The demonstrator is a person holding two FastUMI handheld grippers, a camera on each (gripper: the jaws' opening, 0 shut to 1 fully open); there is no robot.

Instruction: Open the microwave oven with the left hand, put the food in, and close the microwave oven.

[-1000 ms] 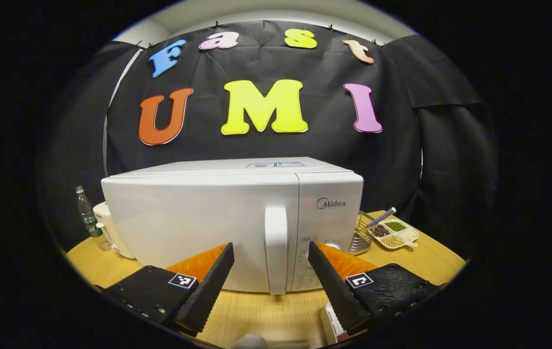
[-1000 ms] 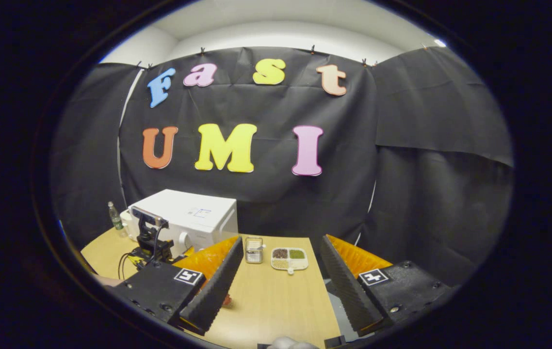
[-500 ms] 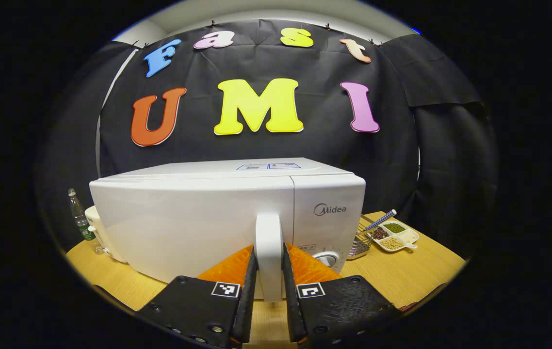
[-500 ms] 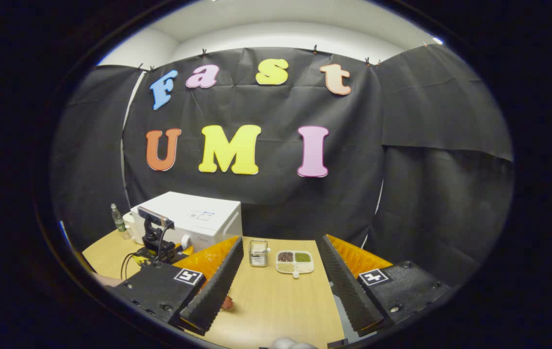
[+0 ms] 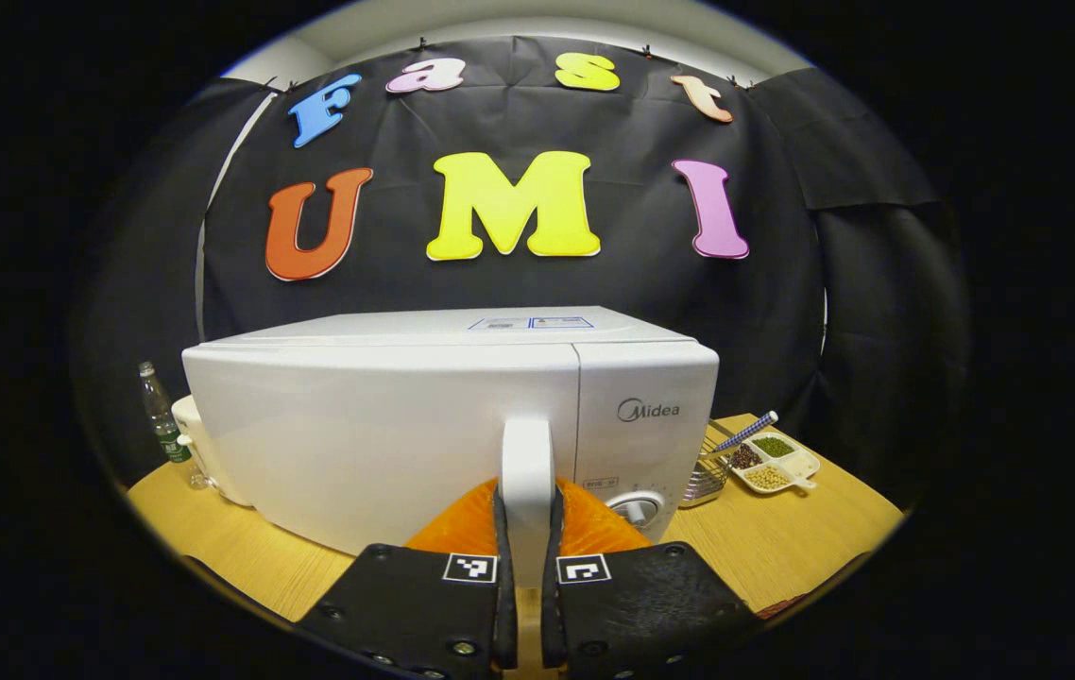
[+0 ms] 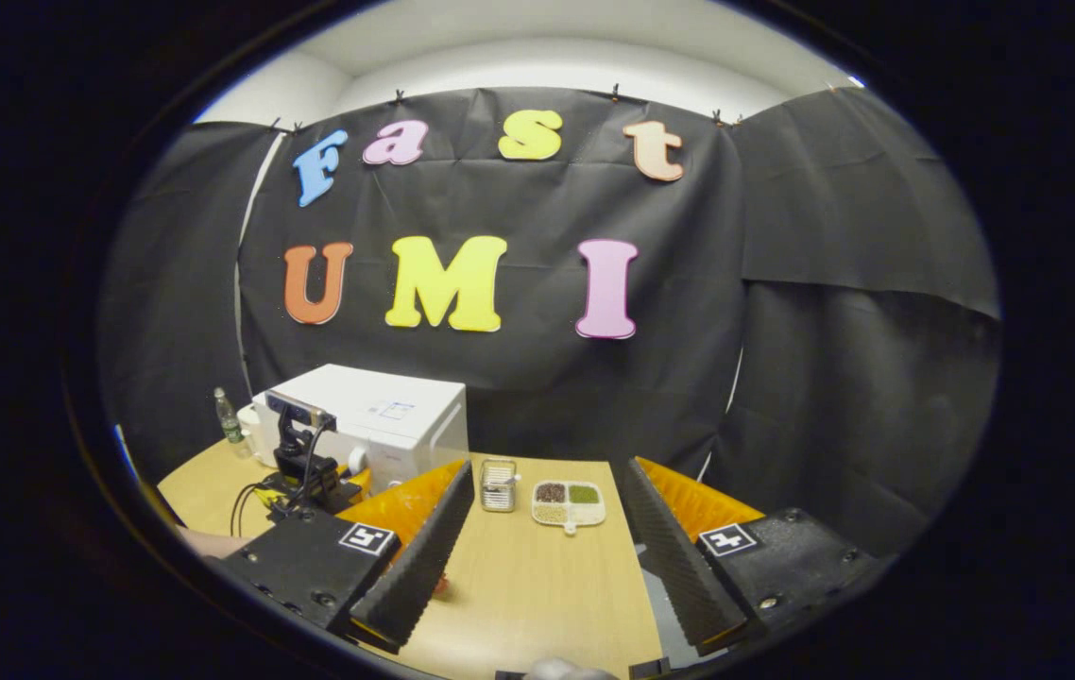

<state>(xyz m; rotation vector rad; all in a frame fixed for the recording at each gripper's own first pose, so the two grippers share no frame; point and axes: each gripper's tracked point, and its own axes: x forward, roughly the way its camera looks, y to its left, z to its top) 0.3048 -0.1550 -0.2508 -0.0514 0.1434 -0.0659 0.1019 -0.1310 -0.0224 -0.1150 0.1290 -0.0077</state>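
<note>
A white microwave [image 5: 386, 434] stands on the wooden table [image 5: 764, 548] with its door closed. My left gripper [image 5: 526, 505] is shut on the door's upright white handle [image 5: 526, 458], one finger on each side. In the right gripper view the microwave [image 6: 396, 420] sits far left, with the left gripper [image 6: 306, 472] and a hand in front of it. My right gripper [image 6: 545, 472] hovers open over the table, nothing between its fingers. A small reddish item [image 6: 441, 587] peeks out beside one of its fingers, mostly hidden.
A divided dish of beans [image 5: 774, 461] and a wire basket [image 5: 703, 472] sit right of the microwave; both lie ahead of the right gripper, the dish [image 6: 568, 502] and the basket [image 6: 498, 484]. A plastic bottle [image 5: 160, 416] and a white appliance [image 5: 193, 439] stand at the left.
My left gripper went from wide open in front of the door to shut on the handle, moving in closer. The right gripper stayed open and barely shifted.
</note>
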